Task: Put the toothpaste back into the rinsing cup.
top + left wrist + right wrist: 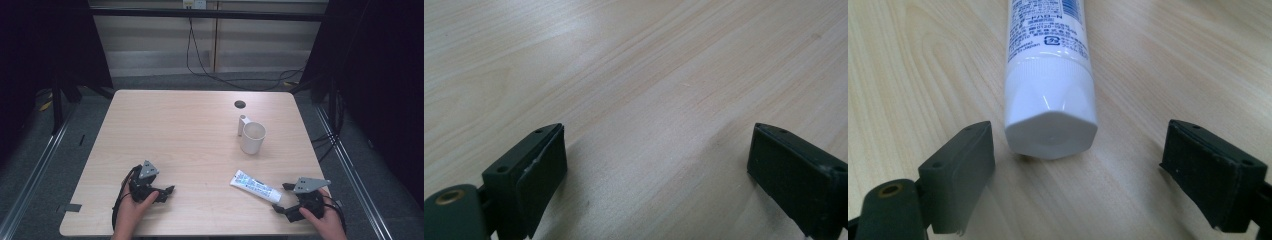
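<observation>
Toothpaste tube (256, 186), white with blue print, lies flat near the surface's (190, 135) front right corner, its capped end pointing at the right tongs (283, 197). In the right gripper view the cap (1050, 131) sits just ahead of the spread jaws, between their lines but touched by neither; these tongs are released. The left tongs (168, 192) rest near the front left edge, jaws wide apart over bare wood, holding nothing. A white mug (252, 137) stands upright toward the far right edge, well apart from the tube.

The tube (256, 186) lies on the table (190, 140), before the cup (252, 138).
</observation>
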Demonstrator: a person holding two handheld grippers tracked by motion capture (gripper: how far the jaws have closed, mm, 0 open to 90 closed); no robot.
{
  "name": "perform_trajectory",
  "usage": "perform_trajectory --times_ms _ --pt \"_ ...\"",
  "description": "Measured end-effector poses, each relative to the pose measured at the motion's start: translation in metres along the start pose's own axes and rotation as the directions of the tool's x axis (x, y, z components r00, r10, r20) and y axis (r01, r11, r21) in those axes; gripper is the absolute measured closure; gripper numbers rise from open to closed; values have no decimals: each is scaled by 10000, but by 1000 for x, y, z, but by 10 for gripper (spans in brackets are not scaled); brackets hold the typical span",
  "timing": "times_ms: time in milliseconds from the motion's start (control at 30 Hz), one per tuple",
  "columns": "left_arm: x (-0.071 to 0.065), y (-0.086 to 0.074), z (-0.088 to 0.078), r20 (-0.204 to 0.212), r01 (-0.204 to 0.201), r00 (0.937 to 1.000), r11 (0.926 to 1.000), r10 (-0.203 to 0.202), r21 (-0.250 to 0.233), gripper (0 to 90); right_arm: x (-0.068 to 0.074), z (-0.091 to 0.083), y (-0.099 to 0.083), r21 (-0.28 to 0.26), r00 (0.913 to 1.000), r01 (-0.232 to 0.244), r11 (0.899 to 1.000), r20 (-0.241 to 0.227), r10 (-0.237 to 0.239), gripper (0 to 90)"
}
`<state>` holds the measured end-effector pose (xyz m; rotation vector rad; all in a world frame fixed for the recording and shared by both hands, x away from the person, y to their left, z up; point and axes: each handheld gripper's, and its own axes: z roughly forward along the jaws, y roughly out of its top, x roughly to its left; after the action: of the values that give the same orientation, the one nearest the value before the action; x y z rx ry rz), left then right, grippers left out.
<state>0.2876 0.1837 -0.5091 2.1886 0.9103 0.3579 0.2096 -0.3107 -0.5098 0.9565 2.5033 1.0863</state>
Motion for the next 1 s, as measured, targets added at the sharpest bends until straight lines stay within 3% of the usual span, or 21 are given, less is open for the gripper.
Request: perform_trajectory --times_ms 133,233,367,467,567,667,733,800,1000 --pt "0 0 0 -17 -63 10000 10000 63 49 88 2 1 3 182 9999 -129 9998 61 128 123" --pt "0 0 0 27 31 10000 10000 -31 34 89 3 0 10 780 9996 -255 9966 175 242 138" --pt "0 0 0 24 22 10000 10000 -22 35 89 2 0 22 1760 9983 -576 9827 174 554 166" --pt "0 0 0 24 22 10000 10000 -22 35 90 4 0 33 2219 9996 -260 9747 149 233 167" --pt "0 0 0 23 20 10000 10000 -20 35 90 9 2 43 2625 9997 -233 9647 46 229 167" --pt "0 0 0 32 22 10000 10000 -22 35 90 10 4 50 2684 10000 -66 9633 4 67 167" --pt "0 0 0 25 21 10000 10000 -22 37 90 10 7 59 2992 9997 -244 9539 77 231 167" --pt "0 0 0 25 17 10000 10000 -17 37 89 9 9 65 3005 9996 -286 9533 42 286 167" --pt "0 0 0 28 30 10000 10000 -30 34 90 11 19 83 3375 9997 10 9413 -233 73 217"
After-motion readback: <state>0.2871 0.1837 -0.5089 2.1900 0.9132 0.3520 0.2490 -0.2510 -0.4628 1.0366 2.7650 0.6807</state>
